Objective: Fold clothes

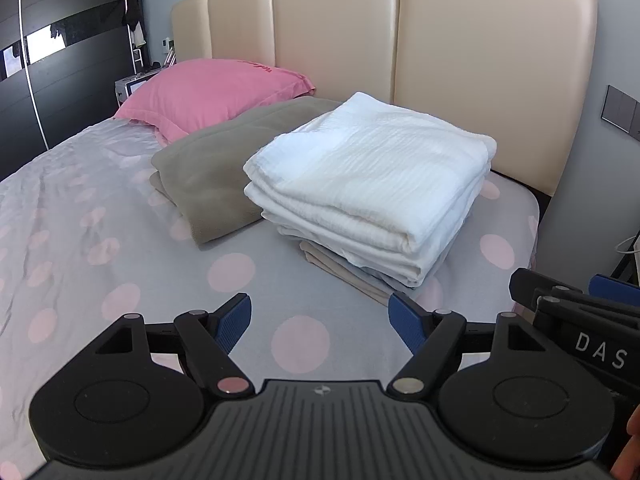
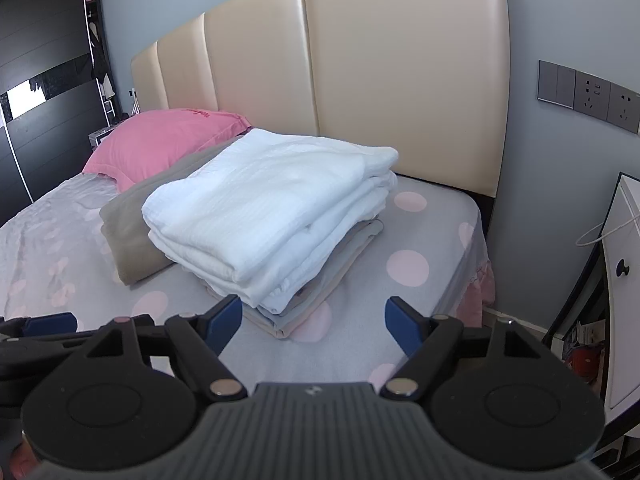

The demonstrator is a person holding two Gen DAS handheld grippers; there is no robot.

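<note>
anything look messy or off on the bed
Nothing much. The white stack is neatly folded; the beige layers under it stick out slightly at the near corner. Both grippers hang open and empty.

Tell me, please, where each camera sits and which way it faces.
Left wrist: on the left gripper, aimed down along its open jaws at the white folded stack; the right gripper and a bit of a hand show.
Right wrist: on the right gripper, jaws open, same stack; the left gripper shows at left.
Shared: stack, pink pillow, headboard.
</note>
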